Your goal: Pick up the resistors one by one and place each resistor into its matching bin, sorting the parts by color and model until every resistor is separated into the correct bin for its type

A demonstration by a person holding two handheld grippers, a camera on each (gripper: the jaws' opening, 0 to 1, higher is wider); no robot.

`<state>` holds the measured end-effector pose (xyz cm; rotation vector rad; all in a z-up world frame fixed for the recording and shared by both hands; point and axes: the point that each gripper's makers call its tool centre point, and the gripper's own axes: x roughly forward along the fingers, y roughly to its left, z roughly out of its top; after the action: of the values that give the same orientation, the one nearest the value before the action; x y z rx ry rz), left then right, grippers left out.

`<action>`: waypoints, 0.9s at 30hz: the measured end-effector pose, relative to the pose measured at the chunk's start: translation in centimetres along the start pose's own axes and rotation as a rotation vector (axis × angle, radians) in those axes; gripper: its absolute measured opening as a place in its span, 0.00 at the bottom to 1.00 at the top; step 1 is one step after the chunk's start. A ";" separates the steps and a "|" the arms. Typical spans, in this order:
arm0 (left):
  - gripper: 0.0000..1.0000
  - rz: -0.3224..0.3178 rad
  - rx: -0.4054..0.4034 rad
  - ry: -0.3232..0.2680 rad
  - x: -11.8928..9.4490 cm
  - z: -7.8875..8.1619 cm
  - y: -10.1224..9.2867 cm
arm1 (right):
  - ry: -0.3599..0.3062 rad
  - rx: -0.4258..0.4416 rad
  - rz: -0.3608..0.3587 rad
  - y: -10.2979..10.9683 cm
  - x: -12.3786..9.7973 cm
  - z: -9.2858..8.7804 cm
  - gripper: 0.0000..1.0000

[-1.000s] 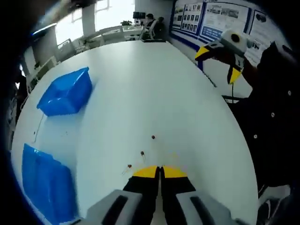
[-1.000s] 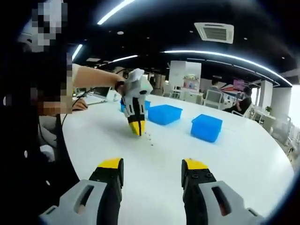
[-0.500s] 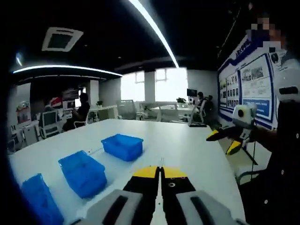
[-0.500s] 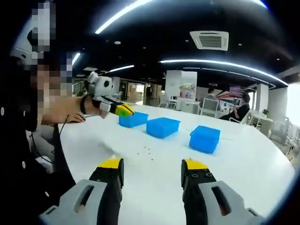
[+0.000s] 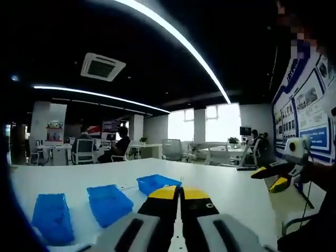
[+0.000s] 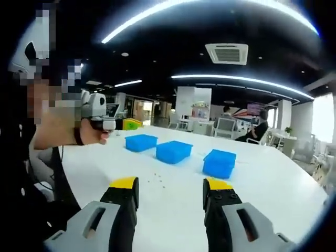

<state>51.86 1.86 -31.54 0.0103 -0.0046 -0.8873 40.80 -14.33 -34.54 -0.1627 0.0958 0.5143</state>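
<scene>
Resistors [image 6: 160, 179] are lying loose on the table [image 6: 273, 184], w/ three blue bins [image 6: 172, 151] just past them. Left gripper [image 5: 180, 192], jaws together, is pointing at the bins. Right gripper [image 6: 170, 185], jaws apart, is waiting nearer the resistors.

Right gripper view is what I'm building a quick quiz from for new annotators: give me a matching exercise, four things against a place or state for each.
Things:
1. right gripper
2. left gripper
3. blue bins
4. resistors

Places or states:
A. three in a row on the white table
B. small specks loose on the tabletop, nearer than the bins
C. jaws apart, holding nothing
D. held in a hand at the left, yellow tip towards the bins

Pairs: 1-C, 2-D, 3-A, 4-B
</scene>
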 end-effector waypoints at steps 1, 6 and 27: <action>0.05 0.003 0.006 0.008 1.1 -0.1 0.0 | 0.002 0.003 -0.022 -0.5 -0.2 -0.1 0.50; 0.05 -0.015 0.037 0.019 7.5 0.8 0.6 | -0.002 0.041 -0.100 -2.6 -1.3 -0.5 0.49; 0.05 0.075 0.027 0.152 26.7 -0.1 5.1 | 0.030 0.077 -0.279 -7.2 -4.1 -2.2 0.49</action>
<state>72.63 -15.64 -31.60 0.1018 0.1240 -0.8100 40.77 -22.90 -35.26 -0.1062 0.1204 0.2296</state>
